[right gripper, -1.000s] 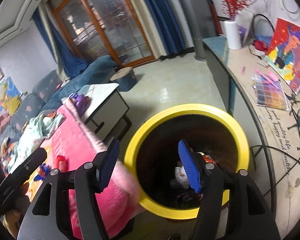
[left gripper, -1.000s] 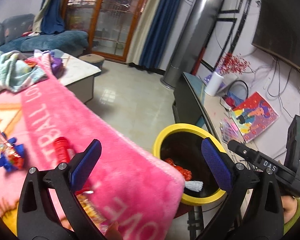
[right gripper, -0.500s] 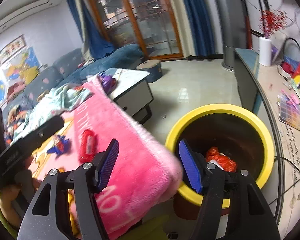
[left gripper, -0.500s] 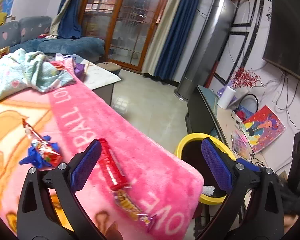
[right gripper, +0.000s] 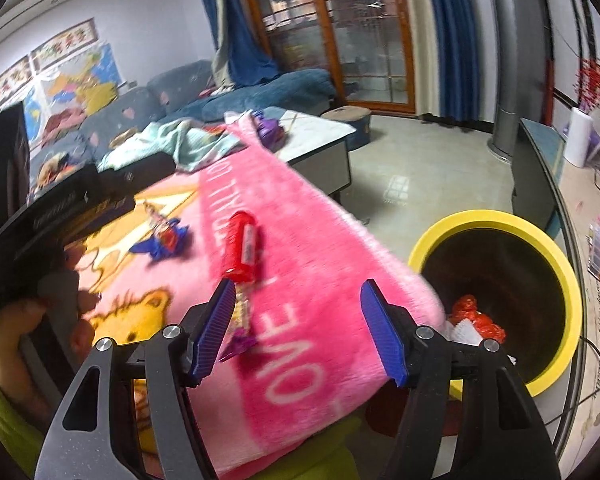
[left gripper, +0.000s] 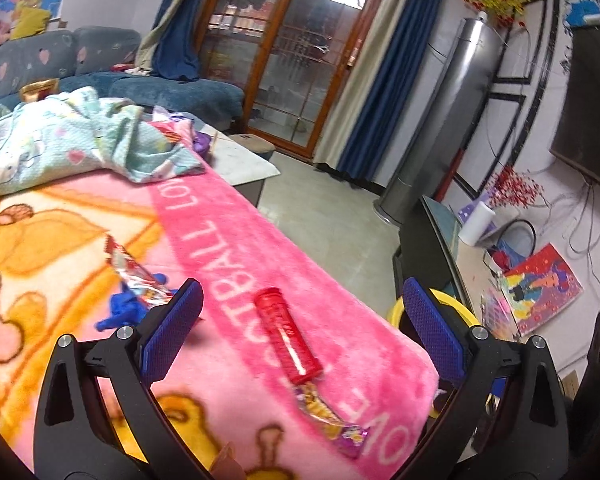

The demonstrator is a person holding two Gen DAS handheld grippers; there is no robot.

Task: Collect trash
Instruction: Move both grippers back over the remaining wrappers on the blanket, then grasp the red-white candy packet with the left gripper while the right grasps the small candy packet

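A red snack tube (left gripper: pixel 286 336) lies on the pink blanket (left gripper: pixel 236 248), between the open jaws of my left gripper (left gripper: pixel 300 328). A purple-yellow wrapper (left gripper: pixel 330 416) lies just in front of it, and a red wrapper on blue scrap (left gripper: pixel 138 288) lies to the left. The right wrist view shows the tube (right gripper: pixel 242 246), the wrapper (right gripper: pixel 240 320) and the blue scrap (right gripper: pixel 164 238). My right gripper (right gripper: pixel 298 330) is open and empty above the blanket's corner. The yellow-rimmed bin (right gripper: pixel 564 280) with red trash inside stands to its right; its rim also shows in the left wrist view (left gripper: pixel 454 304).
A crumpled light-blue cloth (left gripper: pixel 76 140) lies at the blanket's far end. A white low table (right gripper: pixel 324 136) stands beyond. A dark TV bench (left gripper: pixel 436 232) with papers and a white roll (left gripper: pixel 476 224) runs along the right wall. The tiled floor (right gripper: pixel 420 176) lies between.
Both grippers have pulled back from the bin towards the blanket. The red tube and wrappers now sit near both grippers, and the bin has shifted to the right.
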